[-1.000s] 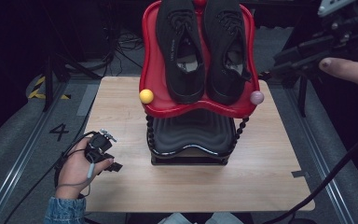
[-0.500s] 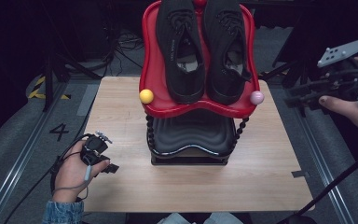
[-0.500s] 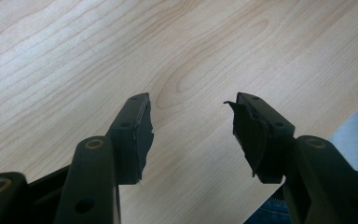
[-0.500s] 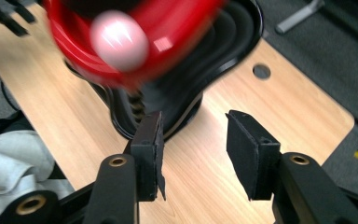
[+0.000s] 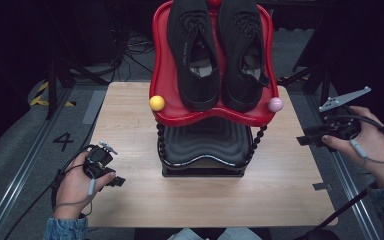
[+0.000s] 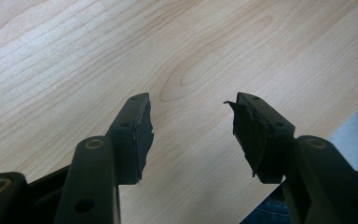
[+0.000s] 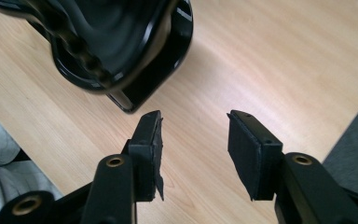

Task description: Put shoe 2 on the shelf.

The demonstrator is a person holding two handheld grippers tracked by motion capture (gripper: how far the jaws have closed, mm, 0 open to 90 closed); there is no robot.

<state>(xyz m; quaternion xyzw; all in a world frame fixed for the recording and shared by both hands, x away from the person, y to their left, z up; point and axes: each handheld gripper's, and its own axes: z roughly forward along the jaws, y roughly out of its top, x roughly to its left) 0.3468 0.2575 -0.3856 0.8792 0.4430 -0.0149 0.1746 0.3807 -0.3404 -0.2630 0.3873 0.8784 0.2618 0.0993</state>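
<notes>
Two black shoes (image 5: 217, 50) lie side by side on the red upper tier (image 5: 162, 75) of a shoe rack at the table's middle back. Below it sits the rack's black lower tier (image 5: 205, 145), empty; its glossy edge (image 7: 121, 60) also fills the top left of the right gripper view. A hand holds my left gripper (image 5: 111, 176) low over the table's front left, open, with bare wood between its pads (image 6: 135, 135). My right gripper (image 5: 305, 140) hovers at the table's right edge and points toward the rack. It stands open with nothing between its pads (image 7: 247, 149).
A yellow ball (image 5: 156, 103) and a pink ball (image 5: 275, 104) cap the rack's front corners. The wooden table (image 5: 290, 200) has bare room in front of and beside the rack. Dark floor, rails and cables surround it. Tape marks (image 5: 322, 186) sit near the right edge.
My right gripper has come down from high at the right to the table's right edge, near the rack's lower tier. The left gripper has stayed put.
</notes>
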